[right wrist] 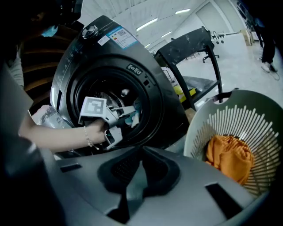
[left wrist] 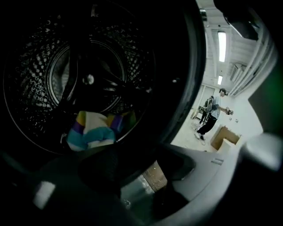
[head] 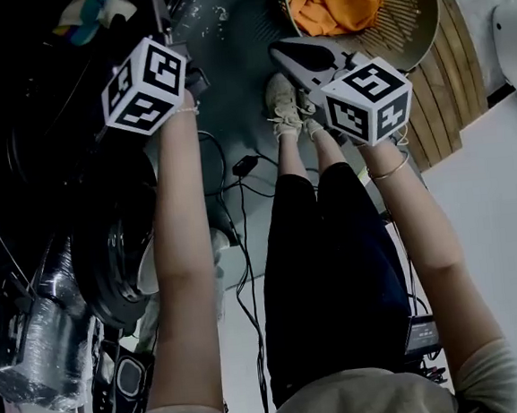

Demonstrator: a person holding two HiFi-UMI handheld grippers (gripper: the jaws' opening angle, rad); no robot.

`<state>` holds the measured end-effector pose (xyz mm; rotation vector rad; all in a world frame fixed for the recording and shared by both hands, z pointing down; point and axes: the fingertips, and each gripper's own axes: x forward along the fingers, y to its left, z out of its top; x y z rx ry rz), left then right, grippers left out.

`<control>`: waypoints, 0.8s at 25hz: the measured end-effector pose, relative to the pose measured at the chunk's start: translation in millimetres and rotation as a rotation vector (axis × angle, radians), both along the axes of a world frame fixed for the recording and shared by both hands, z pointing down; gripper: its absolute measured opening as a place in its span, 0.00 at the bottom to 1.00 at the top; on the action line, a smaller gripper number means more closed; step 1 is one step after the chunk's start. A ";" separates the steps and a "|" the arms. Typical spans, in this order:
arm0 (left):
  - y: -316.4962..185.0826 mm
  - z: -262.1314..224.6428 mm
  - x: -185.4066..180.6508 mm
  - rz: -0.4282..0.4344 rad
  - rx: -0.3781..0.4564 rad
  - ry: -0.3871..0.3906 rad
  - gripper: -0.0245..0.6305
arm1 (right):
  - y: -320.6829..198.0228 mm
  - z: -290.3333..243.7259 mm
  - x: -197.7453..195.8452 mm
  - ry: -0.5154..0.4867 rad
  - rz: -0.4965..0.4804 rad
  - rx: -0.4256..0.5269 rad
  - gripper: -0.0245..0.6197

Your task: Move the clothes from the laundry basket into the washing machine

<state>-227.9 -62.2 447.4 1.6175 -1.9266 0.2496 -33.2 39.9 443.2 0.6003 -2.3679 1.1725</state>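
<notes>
Left gripper (left wrist: 143, 161), jaws spread and empty, faces the washing machine (right wrist: 146, 75) drum above a striped cloth (left wrist: 93, 130). Right gripper (right wrist: 140, 152), jaws pressed together and empty, hangs beside the laundry basket (right wrist: 199, 128) rim.

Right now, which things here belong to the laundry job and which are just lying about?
Job:
dark front-loading washing machine
pale slatted plastic laundry basket
orange cloth inside it
multicoloured garment in the drum

Lying about:
black cables on the floor
silvery foil-wrapped hose
brown cardboard box

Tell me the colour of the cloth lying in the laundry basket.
Orange garment; the head view shows it best.
</notes>
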 end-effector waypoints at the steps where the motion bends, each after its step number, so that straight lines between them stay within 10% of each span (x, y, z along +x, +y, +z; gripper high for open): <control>1: 5.6 -0.3 17.2 0.014 -0.009 0.027 0.42 | -1.3 -0.1 10.7 0.025 -0.001 0.007 0.07; 9: 47.9 10.3 146.6 0.206 -0.079 0.169 0.39 | -32.6 35.0 91.0 0.219 0.004 0.047 0.08; 12: 58.4 12.1 181.8 0.298 -0.072 0.149 0.05 | -53.1 70.8 107.5 0.308 -0.009 0.080 0.28; 20: 55.9 31.0 208.3 0.414 -0.035 0.065 0.05 | -109.1 222.5 141.4 0.575 -0.052 0.123 0.35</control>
